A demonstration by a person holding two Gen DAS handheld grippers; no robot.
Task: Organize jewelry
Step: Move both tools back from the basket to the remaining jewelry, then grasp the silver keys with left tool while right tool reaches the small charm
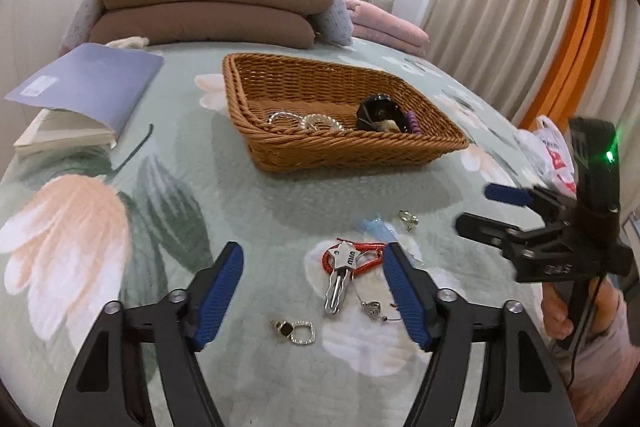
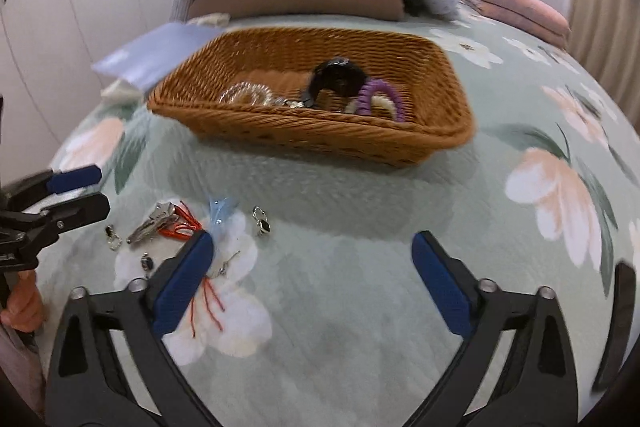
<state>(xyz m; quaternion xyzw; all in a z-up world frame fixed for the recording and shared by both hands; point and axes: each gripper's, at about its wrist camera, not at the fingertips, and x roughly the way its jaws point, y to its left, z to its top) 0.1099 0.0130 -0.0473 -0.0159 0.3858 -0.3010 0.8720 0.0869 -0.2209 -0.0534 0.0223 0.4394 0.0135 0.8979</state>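
Note:
A brown wicker basket point(image 1: 280, 143) point(image 2: 304, 135) sits on the floral bedspread and holds silver bracelets point(image 1: 304, 121), a black ring-shaped piece point(image 1: 378, 111) and a purple coil point(image 2: 380, 93). Loose pieces lie in front of it: a silver key on a red cord point(image 1: 344, 263) point(image 2: 160, 221), a square silver pendant point(image 1: 298, 331), a heart charm point(image 1: 372, 309), a small gold earring point(image 1: 408, 219) point(image 2: 262, 221) and a pale blue piece point(image 1: 374, 227) point(image 2: 220, 211). My left gripper point(image 1: 312, 259) is open, low over the key. My right gripper point(image 2: 312, 247) is open and empty, right of the loose pieces; it also shows in the left wrist view point(image 1: 476, 207).
A blue-covered book point(image 1: 80, 91) lies at the left of the bedspread. Stacked brown pillows point(image 1: 208, 11) and pink folded bedding point(image 1: 384, 23) sit behind the basket. A white plastic bag point(image 1: 548, 151) lies at the right edge. Curtains hang at the right.

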